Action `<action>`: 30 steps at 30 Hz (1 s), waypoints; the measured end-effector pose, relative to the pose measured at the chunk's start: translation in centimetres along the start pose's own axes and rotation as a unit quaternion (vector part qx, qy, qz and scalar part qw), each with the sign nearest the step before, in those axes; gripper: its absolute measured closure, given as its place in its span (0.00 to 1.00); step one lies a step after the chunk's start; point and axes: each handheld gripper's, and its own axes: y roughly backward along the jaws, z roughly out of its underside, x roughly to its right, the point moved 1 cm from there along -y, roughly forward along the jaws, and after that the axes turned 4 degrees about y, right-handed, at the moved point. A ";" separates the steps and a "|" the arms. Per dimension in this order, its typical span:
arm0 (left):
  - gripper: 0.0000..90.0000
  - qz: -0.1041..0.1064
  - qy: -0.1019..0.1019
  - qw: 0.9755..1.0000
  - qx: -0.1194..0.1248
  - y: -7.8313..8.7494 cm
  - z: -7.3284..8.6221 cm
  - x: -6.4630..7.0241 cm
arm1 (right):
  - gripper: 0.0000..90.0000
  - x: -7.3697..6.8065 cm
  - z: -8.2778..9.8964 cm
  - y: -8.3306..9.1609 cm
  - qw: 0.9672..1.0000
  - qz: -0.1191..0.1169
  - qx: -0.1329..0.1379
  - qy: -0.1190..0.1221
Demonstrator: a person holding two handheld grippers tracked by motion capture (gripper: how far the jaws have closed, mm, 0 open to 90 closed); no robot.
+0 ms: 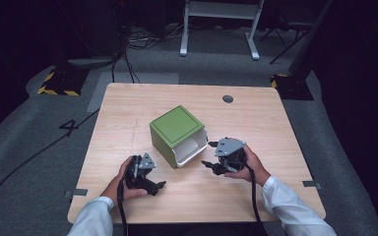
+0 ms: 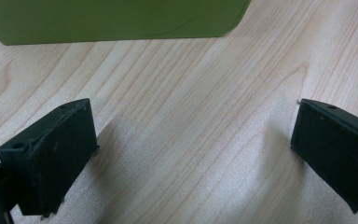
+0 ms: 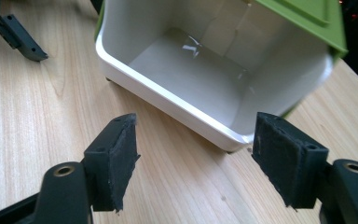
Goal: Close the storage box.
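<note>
Two grippers sit low over the near half of a pale wooden table (image 1: 128, 105), each held in a hand whose white sleeve comes in from the near edge. The left gripper (image 1: 158, 186) lies close to the near left part of the tabletop, its tips pointing right and a little toward the box; in the left gripper view its jaws stand wide apart with nothing but bare wood grain between them, and the green side of the box runs along the top of that view, a short way ahead of the tips. The right gripper (image 1: 208, 154) is held just to the right of the box, pointing left at its open mouth. In the right gripper view its jaws are spread with a gap between them, nothing is caught in that gap, and the pads touch nothing; the white rim of the box lies just beyond the tips. The box (image 1: 177, 129) rests tipped on its side near the middle of the table, green outside and white inside, with its opening facing the right gripper and its inside bare. Farther back, a small dark round hole (image 1: 228, 99) sits near the table's far edge, and beyond the table lies grey floor (image 1: 24, 142) with dark cables (image 1: 27, 160).
</note>
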 end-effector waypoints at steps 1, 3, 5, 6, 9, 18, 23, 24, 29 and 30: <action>0.00 0.000 0.000 1.000 0.000 0.0 0.0 0.0 | 0.35 0.0 0.0 0.0 1.000 0.000 0.000 0.000; 0.00 -0.001 0.000 1.000 0.000 0.0 0.0 0.0 | 0.34 0.1 0.2 0.5 1.000 0.006 -0.002 -0.003; 0.01 -0.001 0.001 1.000 0.001 0.0 0.0 0.0 | 0.33 0.2 0.5 1.4 1.000 0.011 -0.005 -0.003; 0.00 -0.001 0.002 1.000 0.001 0.0 0.0 0.0 | 0.33 0.2 0.6 1.7 1.000 0.013 -0.007 -0.003; 0.00 -0.001 0.001 1.000 0.001 0.0 0.0 0.0 | 0.33 0.3 0.8 2.4 1.000 0.023 -0.008 -0.004; 0.00 -0.001 0.001 1.000 0.001 0.0 0.0 0.0 | 0.32 0.9 3.1 4.6 0.999 0.038 -0.024 -0.026; 0.00 -0.001 0.001 1.000 0.001 0.0 0.0 0.0 | 0.31 0.8 3.9 5.1 0.998 0.039 -0.035 -0.023; 0.00 -0.001 0.001 1.000 0.001 0.0 0.0 0.0 | 0.31 0.8 4.2 5.3 0.998 0.042 -0.037 -0.026; 0.00 -0.001 0.001 1.000 0.001 0.0 0.0 0.0 | 0.30 0.9 5.1 5.8 0.998 0.044 -0.041 -0.034; 0.00 -0.001 0.002 1.000 0.001 0.0 0.0 0.0 | 0.30 1.0 5.3 5.9 0.997 0.044 -0.045 -0.036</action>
